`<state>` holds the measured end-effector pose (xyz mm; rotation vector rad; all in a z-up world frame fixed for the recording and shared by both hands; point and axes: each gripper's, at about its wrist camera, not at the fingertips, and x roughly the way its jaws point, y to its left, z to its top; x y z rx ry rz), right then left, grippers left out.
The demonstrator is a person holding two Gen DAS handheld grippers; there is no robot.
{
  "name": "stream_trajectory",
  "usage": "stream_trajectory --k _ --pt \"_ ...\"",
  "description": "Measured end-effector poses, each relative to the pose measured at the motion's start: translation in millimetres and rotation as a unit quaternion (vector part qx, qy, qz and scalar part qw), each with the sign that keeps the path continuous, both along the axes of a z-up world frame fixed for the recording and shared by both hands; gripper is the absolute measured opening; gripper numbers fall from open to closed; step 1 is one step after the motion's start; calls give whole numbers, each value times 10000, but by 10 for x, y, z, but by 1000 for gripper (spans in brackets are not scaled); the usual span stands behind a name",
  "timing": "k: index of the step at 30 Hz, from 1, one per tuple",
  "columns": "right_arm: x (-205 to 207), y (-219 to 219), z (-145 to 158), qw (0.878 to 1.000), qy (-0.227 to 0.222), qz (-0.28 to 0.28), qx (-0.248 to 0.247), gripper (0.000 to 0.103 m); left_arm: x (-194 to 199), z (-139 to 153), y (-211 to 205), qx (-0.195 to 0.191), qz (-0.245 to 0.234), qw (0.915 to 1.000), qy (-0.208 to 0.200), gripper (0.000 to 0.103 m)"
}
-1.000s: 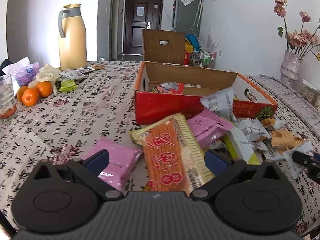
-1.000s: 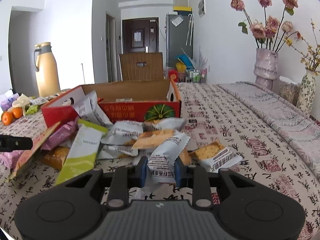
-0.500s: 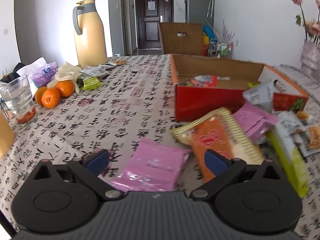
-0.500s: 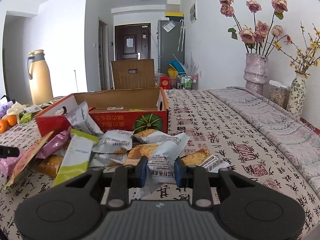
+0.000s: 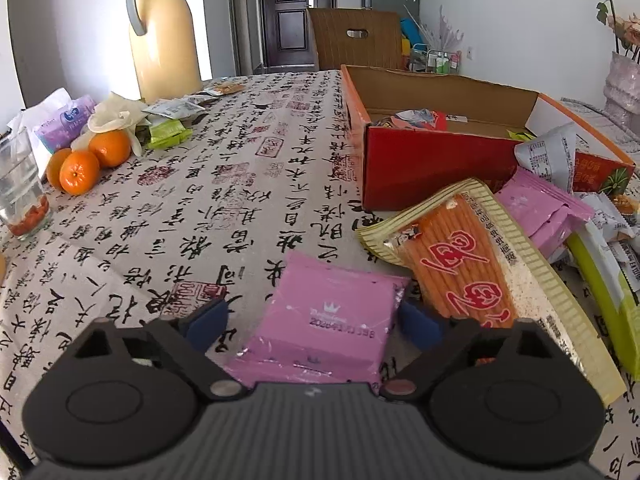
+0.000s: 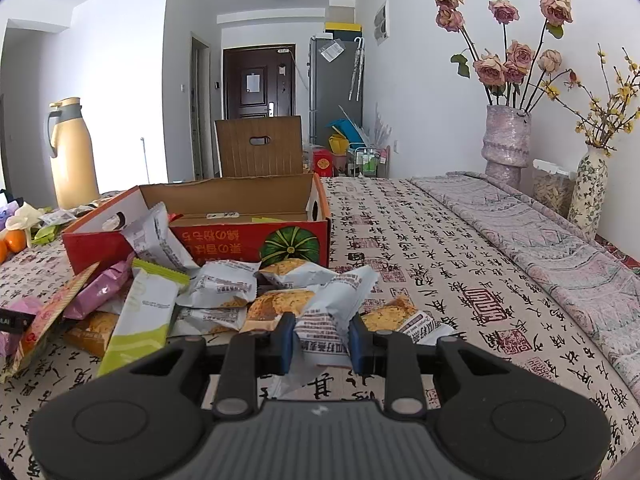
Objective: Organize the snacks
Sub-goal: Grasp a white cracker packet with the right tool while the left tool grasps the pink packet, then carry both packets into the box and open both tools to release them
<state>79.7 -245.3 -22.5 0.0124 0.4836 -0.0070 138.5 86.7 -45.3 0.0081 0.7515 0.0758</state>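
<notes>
Snack packets lie heaped before the open box, oranges well left, vases right.

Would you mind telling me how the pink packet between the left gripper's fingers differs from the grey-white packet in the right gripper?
The pink packet is flat, square and plain pink; the grey-white packet is crinkled and densely printed. The pink packet lies on the tablecloth between the closing jaws of the left gripper, its left pad not yet touching; the grey-white packet is pinched in the shut right gripper. Both are sealed snacks outside the red box.
</notes>
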Motion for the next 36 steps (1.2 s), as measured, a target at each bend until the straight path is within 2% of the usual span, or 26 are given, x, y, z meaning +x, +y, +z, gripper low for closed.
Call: stream_trajectory --k 3,11,23,36 --pt "0 6 0 10000 7 21 2 26 -2 -8 -10 7 -7 10000 12 88" --pt "-17 9 -6 10000 6 43 24 26 -56 17 -79 -75 -209 9997 -67 62" --pt "-66 -18 10 9999 -58 49 81 27 -147 64 -125 -31 -109 9998 -176 62" --pt "-77 -8 63 9998 -144 92 97 27 -195 384 -188 -42 -122 9978 -657 62"
